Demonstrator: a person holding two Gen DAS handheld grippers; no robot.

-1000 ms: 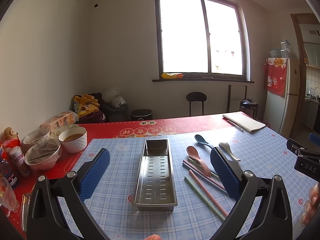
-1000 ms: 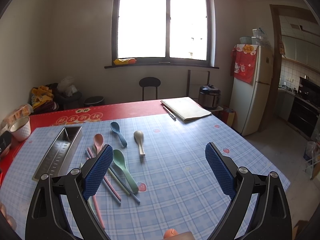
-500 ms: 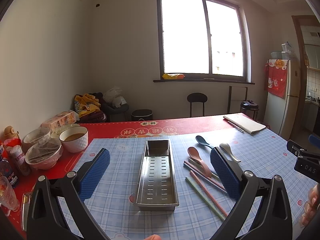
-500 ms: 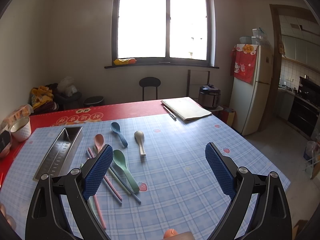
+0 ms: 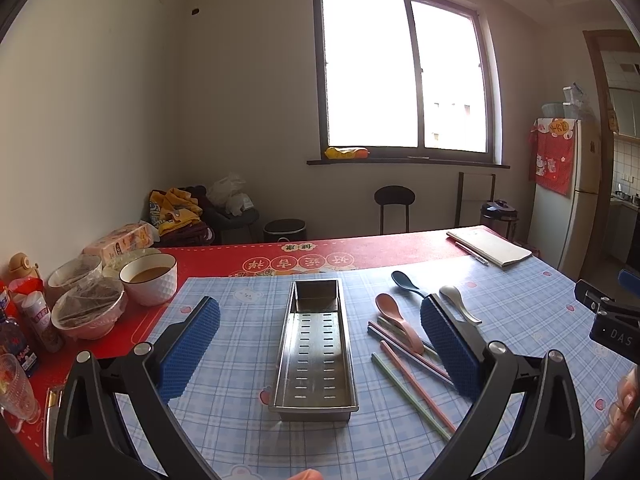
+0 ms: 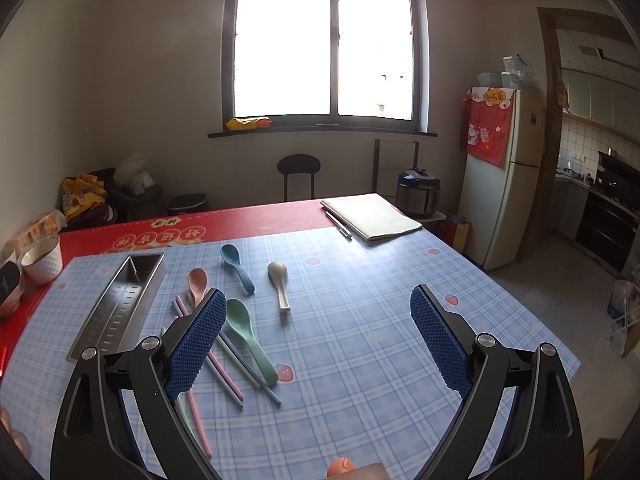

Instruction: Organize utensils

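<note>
**Jaws gaping wide, both empty, above the surface**

Left gripper (image 5: 320, 340) is framing the perforated steel tray (image 5: 314, 344), lying empty. Right gripper (image 6: 314, 336) is hovering beside loose pastel plastic spoons (image 6: 244, 328) and chopsticks (image 6: 224, 376), presumably awaiting collection.

Notebook (image 6: 372, 216) with pen (image 6: 339, 225), bowl (image 5: 149, 279), stool (image 6: 299, 168), fridge (image 6: 500, 176).
</note>
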